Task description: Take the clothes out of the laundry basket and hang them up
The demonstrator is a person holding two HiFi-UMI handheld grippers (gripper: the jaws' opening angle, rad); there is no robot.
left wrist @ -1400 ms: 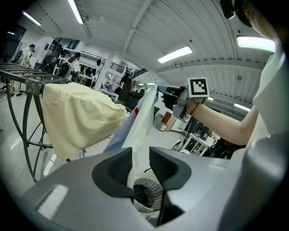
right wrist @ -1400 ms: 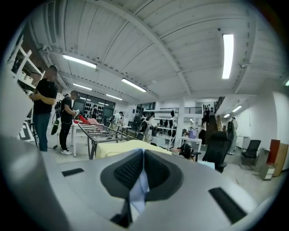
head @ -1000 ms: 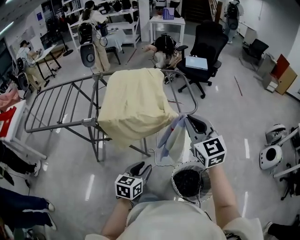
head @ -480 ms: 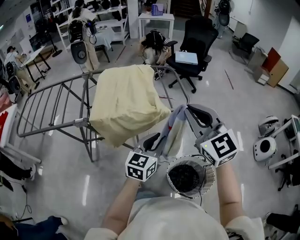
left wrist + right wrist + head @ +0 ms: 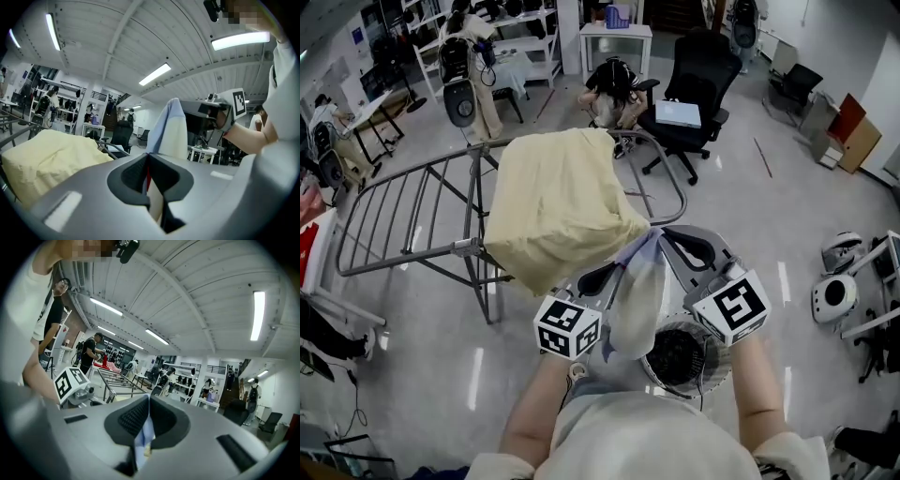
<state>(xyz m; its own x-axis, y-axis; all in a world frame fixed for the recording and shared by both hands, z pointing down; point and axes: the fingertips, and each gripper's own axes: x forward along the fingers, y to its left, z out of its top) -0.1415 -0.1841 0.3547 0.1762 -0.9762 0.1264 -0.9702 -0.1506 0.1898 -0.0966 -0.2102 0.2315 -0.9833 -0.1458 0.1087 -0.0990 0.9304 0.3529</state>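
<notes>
A pale blue and cream garment hangs between my two grippers above the round mesh laundry basket. My left gripper has just been closing and is shut on the garment's left edge, with cloth rising from its jaws. The right gripper is shut on the top corner, and blue fabric shows in its jaws. Just beyond stands the grey drying rack, with a yellow cloth draped over its near end.
A black office chair and a crouching person are behind the rack. White round machines sit on the floor at the right. Shelves and tables line the far left.
The left gripper rose from low beside the basket to the hanging garment and closed on its edge. The right gripper, still holding the garment, shifted slightly nearer.
</notes>
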